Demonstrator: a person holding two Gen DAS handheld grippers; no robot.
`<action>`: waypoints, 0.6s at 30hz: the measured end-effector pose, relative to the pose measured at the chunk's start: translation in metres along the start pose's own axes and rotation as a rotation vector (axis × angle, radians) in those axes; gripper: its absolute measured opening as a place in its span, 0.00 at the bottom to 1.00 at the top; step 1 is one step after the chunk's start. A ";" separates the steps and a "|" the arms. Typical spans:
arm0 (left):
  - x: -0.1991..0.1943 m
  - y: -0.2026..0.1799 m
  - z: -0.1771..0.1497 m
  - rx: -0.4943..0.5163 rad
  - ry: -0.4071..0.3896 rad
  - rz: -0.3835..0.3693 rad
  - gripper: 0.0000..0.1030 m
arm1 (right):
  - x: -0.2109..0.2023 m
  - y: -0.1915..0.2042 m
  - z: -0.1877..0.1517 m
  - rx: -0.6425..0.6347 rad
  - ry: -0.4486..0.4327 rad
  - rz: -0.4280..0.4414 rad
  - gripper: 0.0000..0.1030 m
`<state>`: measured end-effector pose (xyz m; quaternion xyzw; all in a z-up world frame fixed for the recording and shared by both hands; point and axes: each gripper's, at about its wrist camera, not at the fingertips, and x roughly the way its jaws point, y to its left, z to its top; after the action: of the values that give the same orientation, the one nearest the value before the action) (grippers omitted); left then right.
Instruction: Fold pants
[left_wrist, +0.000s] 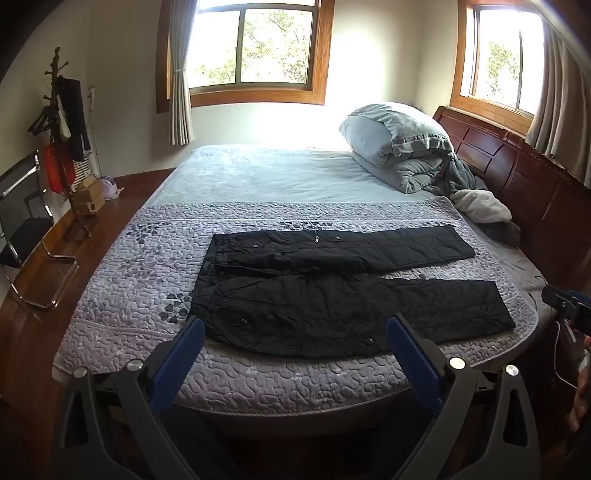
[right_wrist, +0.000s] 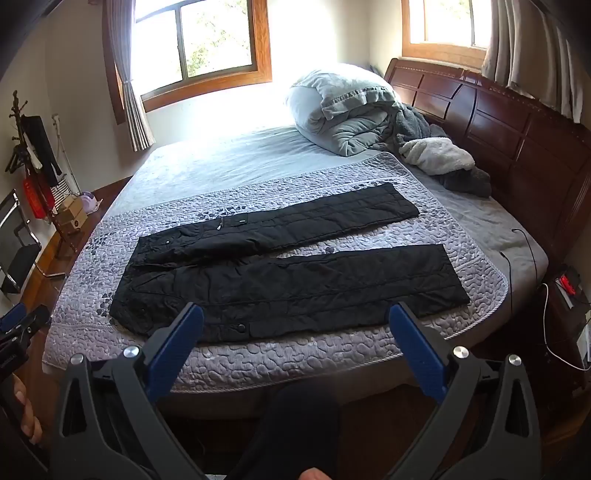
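Black pants (left_wrist: 332, 291) spread flat on the bed (left_wrist: 258, 177), over the purple quilted coverlet (left_wrist: 140, 266) along the bed's near edge. Waistband toward the left side of the bed, both legs stretched toward the headboard (left_wrist: 517, 173) on the right, the two legs lying apart with a strip of coverlet showing between them. Near leg close to the near edge of the bed, far leg further in; snaps and a zipper pull visible on the fabric. Left claw (left_wrist: 295, 332) spread wide, blue pads well apart, hanging over the near edge of the bed in front of the waist and seat part of the pants, nothing between the fingers, no contact with the fabric. Right claw (right_wrist: 295, 321) likewise spread wide and empty, angled down at the near leg from the same near edge (a dark trouser knee and a toe of the person showing below it). Pile of grey bedding (left_wrist: 399, 144) and a white fleece (left_wrist: 480, 206) heaped at the far right corner by the headboard, well apart from the pants. Coat rack (left_wrist: 62, 122) and a chair (left_wrist: 26, 229) on the floor past the left side of the bed.
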<state>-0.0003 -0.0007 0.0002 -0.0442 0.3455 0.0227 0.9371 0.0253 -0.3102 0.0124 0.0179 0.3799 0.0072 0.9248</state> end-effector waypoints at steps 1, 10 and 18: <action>0.000 0.000 0.000 0.000 -0.001 0.001 0.97 | 0.000 0.000 0.000 -0.001 0.001 -0.002 0.98; 0.000 0.006 0.000 0.000 -0.002 0.003 0.97 | 0.000 -0.002 0.001 0.001 0.000 0.001 0.98; 0.000 0.008 0.002 0.002 0.000 0.009 0.97 | 0.000 -0.001 0.003 0.003 0.000 0.002 0.98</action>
<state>0.0009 0.0075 0.0013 -0.0418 0.3456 0.0268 0.9371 0.0273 -0.3117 0.0141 0.0195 0.3799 0.0079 0.9248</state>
